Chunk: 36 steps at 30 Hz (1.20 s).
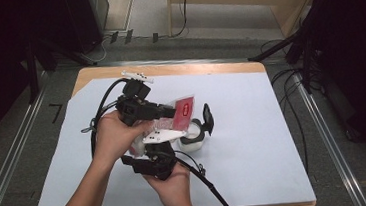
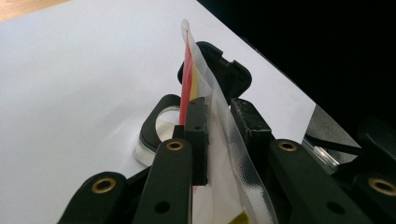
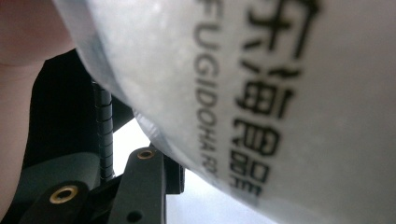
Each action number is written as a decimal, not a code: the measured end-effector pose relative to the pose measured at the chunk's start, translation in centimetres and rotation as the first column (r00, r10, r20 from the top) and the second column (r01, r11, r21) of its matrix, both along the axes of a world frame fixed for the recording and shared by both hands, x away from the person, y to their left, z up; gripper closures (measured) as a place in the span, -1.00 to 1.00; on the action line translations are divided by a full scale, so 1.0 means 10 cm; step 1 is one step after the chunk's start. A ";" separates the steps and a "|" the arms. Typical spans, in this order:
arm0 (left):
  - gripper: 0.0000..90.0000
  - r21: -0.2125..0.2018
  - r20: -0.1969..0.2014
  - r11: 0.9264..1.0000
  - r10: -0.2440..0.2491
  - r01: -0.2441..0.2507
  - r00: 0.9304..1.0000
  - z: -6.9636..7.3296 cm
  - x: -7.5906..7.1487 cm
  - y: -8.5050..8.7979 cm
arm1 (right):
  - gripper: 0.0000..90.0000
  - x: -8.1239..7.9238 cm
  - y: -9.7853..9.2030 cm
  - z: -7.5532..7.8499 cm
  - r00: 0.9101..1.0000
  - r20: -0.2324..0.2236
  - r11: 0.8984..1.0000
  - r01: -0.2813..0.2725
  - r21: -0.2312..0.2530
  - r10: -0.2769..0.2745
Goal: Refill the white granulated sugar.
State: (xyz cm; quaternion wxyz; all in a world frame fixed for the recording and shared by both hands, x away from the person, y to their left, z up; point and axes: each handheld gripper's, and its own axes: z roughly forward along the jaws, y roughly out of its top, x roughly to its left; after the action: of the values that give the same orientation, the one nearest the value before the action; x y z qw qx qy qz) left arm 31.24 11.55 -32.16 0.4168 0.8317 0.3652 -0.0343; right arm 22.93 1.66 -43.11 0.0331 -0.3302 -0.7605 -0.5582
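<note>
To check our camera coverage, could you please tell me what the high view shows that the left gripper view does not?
The high view gives the person's left hand, right hand, the right gripper and the red label on the clear plastic pouch. The left gripper view gives the pouch's thin edge standing between the left gripper's black jaws. Both share the pouch, the white-covered table and the small white jar with its open black lid.

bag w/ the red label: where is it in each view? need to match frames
High view: the bag sits centre-left, between the two grippers, above the container.
Left gripper view: bag centre, edge-on, pinched between that gripper's jaws.
Right gripper view: bag, blurred close-up with black print, across the upper right.
Shared landmark: the white sheet on the table; also at and.
</note>
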 end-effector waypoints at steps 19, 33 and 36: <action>0.70 -0.009 0.001 1.000 0.006 -0.006 1.000 0.00 0.01 -0.01 | 0.40 0.00 -0.01 0.02 1.000 0.000 1.000 -0.006 -0.013 0.006; 0.75 0.018 0.008 1.000 0.003 -0.003 1.000 -0.02 -0.01 -0.02 | 0.40 0.00 -0.02 -0.02 1.000 0.012 1.000 -0.010 -0.025 0.010; 0.75 0.024 0.004 1.000 -0.002 0.002 1.000 -0.03 -0.01 0.00 | 0.40 0.00 -0.01 -0.05 1.000 0.021 0.999 -0.013 -0.035 0.014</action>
State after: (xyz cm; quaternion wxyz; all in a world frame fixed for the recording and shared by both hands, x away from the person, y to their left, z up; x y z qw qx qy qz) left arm 31.16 11.58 -32.42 0.4074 0.8371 0.3640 -0.0285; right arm 22.96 1.53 -43.56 0.0231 -0.3197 -0.7725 -0.5482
